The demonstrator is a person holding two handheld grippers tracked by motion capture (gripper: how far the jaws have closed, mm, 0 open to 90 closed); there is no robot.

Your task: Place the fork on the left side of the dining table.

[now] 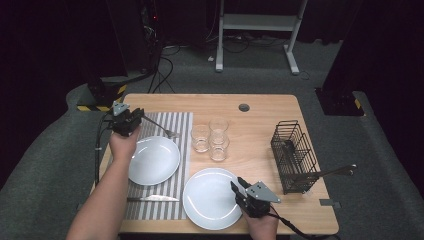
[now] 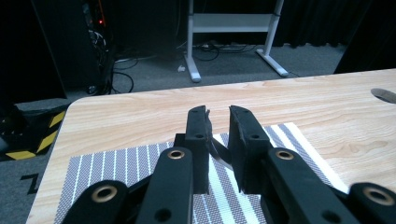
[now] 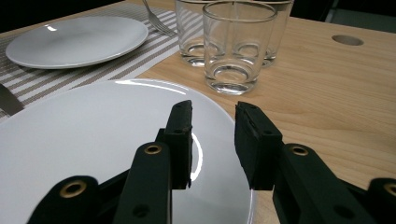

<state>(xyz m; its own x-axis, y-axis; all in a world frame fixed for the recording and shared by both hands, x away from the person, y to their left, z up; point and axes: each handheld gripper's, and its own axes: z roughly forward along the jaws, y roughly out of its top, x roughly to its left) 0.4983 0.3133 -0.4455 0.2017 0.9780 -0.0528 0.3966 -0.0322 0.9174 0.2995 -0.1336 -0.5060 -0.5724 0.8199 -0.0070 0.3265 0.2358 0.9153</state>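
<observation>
My left gripper [image 1: 141, 118] [image 2: 218, 116] hovers low over the far left corner of the striped placemat [image 1: 181, 122] [image 2: 116, 163]. A fork [image 1: 162, 128] [image 2: 218, 151] runs from its jaws to the right, tines resting on the mat; its thin handle lies in the gap between the slightly parted jaws. My right gripper [image 1: 239, 186] [image 3: 212, 114] stands open at the right rim of the near white plate [image 1: 210, 200] [image 3: 70, 140], one jaw over the plate, the other over the wood. Nothing is gripped there.
A second white plate [image 1: 152, 160] [image 3: 74, 39] sits on the mat, a knife [image 1: 152, 198] near the front edge. Three glasses [image 1: 210, 137] [image 3: 236, 46] cluster mid-table. A black wire basket [image 1: 295, 155] at the right holds a utensil [image 1: 332, 172] sticking out.
</observation>
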